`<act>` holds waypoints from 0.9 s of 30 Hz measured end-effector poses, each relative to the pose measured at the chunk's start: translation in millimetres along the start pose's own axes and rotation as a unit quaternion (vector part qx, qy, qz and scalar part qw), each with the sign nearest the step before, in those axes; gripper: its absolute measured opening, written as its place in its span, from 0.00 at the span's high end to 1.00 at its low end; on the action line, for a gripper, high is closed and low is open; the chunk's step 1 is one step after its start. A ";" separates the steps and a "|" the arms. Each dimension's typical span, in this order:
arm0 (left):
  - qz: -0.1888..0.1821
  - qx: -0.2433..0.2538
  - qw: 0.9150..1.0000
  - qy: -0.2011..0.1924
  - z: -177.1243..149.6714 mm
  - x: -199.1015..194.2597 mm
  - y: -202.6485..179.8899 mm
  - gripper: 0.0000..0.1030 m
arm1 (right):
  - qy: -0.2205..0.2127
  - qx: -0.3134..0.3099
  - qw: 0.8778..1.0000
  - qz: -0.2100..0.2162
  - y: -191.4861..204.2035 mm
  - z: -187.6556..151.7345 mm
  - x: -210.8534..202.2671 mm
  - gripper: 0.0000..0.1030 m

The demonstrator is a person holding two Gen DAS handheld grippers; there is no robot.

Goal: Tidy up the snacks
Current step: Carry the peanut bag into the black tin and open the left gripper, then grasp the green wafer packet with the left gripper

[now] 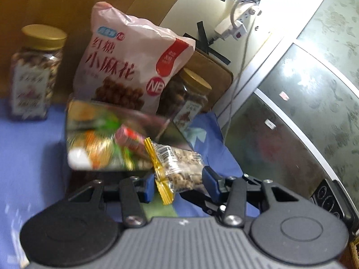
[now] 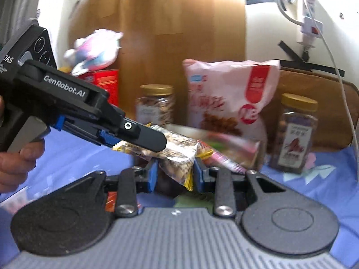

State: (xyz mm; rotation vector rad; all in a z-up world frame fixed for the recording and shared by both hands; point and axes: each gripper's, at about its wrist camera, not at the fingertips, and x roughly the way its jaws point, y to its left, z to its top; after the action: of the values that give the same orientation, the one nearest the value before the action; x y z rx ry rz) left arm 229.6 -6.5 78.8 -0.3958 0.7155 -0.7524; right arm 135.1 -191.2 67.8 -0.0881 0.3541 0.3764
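My left gripper (image 1: 178, 181) is shut on a clear nut-bar packet with gold ends (image 1: 177, 168), held over a tin box of mixed snacks (image 1: 101, 139). In the right wrist view the left gripper (image 2: 143, 137) reaches in from the left with that packet (image 2: 179, 143). My right gripper (image 2: 175, 174) is shut on a second nut-bar packet (image 2: 179, 168) just below it, in front of the tin box (image 2: 231, 148). A pink snack bag (image 1: 132, 65) (image 2: 231, 92) stands behind the box.
Two gold-lidded nut jars (image 1: 36, 71) (image 1: 190, 96) flank the pink bag; they also show in the right wrist view (image 2: 157, 105) (image 2: 296, 132). A blue cloth (image 1: 29, 152) covers the table. A plush toy (image 2: 96, 49) and red box (image 2: 105, 83) sit back left. A power strip (image 1: 235, 22) hangs on the wall.
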 end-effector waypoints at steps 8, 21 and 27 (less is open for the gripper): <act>0.034 -0.016 0.999 0.011 21.2 54.4 19.0 0.58 | 0.015 0.002 0.999 -0.034 -29.0 -0.6 35.9 0.53; 0.027 0.012 0.998 -0.057 -2.8 -9.2 5.9 0.44 | -0.005 0.134 0.991 -0.027 -50.8 -31.2 -24.9 0.31; 0.092 -0.002 0.996 -0.018 -51.6 -26.5 17.0 0.44 | 0.078 0.138 0.987 0.005 -26.8 -52.5 0.3 0.24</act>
State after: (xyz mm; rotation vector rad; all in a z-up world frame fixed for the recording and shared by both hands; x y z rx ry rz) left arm 187.5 20.5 45.0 -0.3410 0.7103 -0.5678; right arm 128.5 -223.8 19.1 0.1556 0.5576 0.3276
